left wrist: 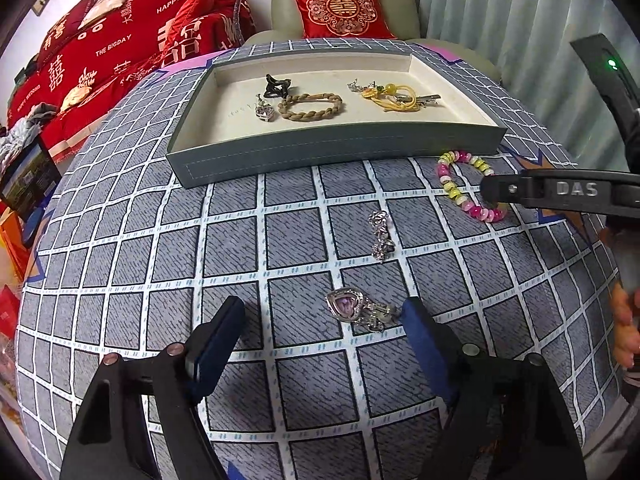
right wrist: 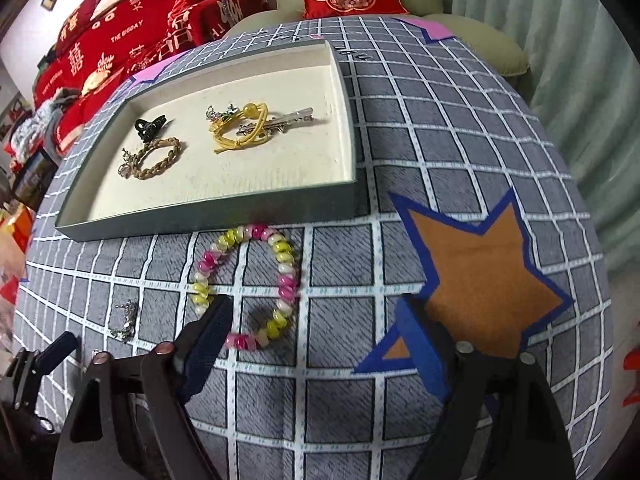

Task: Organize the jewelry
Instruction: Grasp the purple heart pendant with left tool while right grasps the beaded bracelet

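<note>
A silver heart pendant (left wrist: 347, 307) with a purple stone lies on the checked cloth between the fingers of my left gripper (left wrist: 322, 312), close to the right finger; the jaws stand open and nothing is pressed. My right gripper (right wrist: 314, 304) is open too, low over a pink, yellow and white bead bracelet (right wrist: 286, 284) whose lower left beads pass under its left finger (right wrist: 212, 328). A silver chain piece (left wrist: 381, 236) lies loose between the two. The grey tray (left wrist: 320, 152) behind holds a black claw clip (left wrist: 278, 86), a braided brown bracelet (left wrist: 310, 108), another heart pendant (left wrist: 265, 111) and a yellow hair tie (left wrist: 394, 94).
The cloth carries an orange star (right wrist: 480, 272) to the right of the bracelet. Beyond the tray stand an armchair with a red cushion (left wrist: 340, 10), red bedding (left wrist: 112, 48) on the left and a pale curtain (left wrist: 500, 20) on the right. A person's hand (left wrist: 624, 320) shows at the right edge.
</note>
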The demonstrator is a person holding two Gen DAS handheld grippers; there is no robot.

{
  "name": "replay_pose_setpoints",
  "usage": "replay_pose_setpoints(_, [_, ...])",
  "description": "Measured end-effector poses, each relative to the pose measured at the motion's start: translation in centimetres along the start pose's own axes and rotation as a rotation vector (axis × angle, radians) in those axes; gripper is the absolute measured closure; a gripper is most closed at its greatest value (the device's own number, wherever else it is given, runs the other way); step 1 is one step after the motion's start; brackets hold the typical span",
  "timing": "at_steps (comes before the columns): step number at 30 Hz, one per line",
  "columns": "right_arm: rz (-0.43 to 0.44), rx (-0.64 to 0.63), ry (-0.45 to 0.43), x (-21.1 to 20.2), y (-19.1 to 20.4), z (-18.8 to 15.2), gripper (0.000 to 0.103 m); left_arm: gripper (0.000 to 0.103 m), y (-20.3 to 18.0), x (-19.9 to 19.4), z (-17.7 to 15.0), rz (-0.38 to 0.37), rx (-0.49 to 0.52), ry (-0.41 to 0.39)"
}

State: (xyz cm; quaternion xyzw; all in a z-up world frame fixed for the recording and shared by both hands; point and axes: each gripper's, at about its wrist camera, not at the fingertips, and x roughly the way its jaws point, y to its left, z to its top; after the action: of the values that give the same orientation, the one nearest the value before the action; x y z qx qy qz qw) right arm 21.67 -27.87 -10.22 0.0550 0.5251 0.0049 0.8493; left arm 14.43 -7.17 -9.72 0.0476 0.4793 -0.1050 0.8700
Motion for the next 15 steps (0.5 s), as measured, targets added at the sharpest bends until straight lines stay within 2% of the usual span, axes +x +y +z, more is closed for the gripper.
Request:
replay_pose_setpoints(3, [-0.041, -0.038, -0.004, 0.3, 0.7, 0.1, 0.026, 0.015, -0.1, 0.0, -0.1, -0.003, 0.005, 0.000])
replay_pose_setpoints(5, [-0.072, -0.071, -0.008, 0.4, 1.2, -0.1, 0.028, 0.021, -0.3, -0.2, -0.1, -0.008, 0.011, -0.006])
replay_pose_setpoints(10, [-0.066, -0.091, -0.012, 0.2, 1.6, -0.3, 0.036, 0.023, -0.4, -0.2, -0.1, -0.013, 0.014, -0.005])
replay_pose_setpoints(11, [-0.065, -0.094, -0.011, 0.1, 1.7, -0.3, 0.038, 0.028, -0.5, -0.3, -0.1, -0.013, 0.015, -0.008])
replay_pose_setpoints(12, [-0.063, -0.099, -0.011, 0.1, 1.9, -0.4, 0.041, 0.034, -0.5, -0.4, -0.1, -0.016, 0.018, -0.011])
replay_pose_setpoints(14, [-0.059, -0.109, -0.009, 0.0, 2.2, -0.4, 0.047, 0.035, -0.5, -0.5, -0.1, -0.021, 0.023, -0.008])
replay_pose_setpoints(15, [-0.058, -0.113, -0.009, 0.0, 2.4, -0.4, 0.054, 0.037, -0.5, -0.5, -0.1, -0.022, 0.024, -0.008])
